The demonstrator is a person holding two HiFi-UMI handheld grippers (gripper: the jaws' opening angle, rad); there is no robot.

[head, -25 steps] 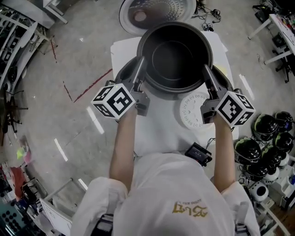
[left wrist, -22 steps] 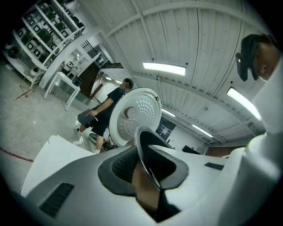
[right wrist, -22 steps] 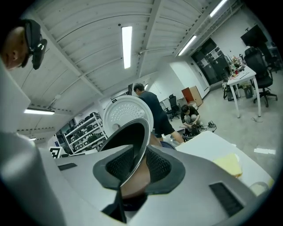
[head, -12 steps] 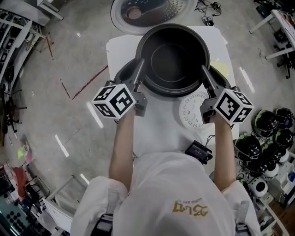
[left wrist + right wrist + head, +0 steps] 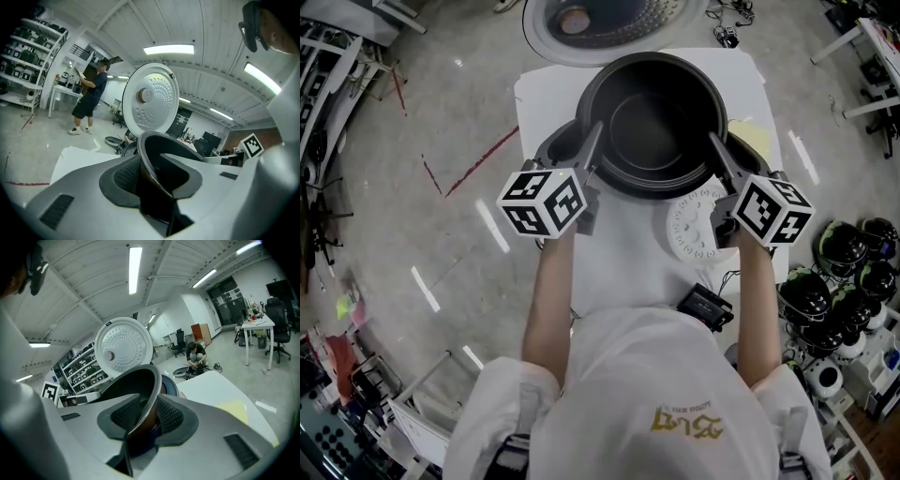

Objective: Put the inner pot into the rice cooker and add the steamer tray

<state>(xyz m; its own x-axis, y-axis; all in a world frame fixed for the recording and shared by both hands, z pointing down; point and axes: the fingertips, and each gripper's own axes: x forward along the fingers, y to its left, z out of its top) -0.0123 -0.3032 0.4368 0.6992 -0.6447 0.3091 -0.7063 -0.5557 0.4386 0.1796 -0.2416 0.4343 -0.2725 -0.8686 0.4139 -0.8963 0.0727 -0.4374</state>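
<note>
A yellow sheet point(image 5: 753, 141) lies on the white table point(image 5: 546, 94); a small black device point(image 5: 705, 308) sits at its near edge.

No text could be read anywhere. The gold print point(image 5: 687, 424) on the back of the person's white shirt point(image 5: 619, 375) was upside down and too small to make out.

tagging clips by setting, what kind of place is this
Most likely a robotics or testing lab, not a home kitchen: a bare grey concrete floor, metal storage shelves stacked with dark appliances, and a white desk with black office chairs under long ceiling strip lights.
</note>
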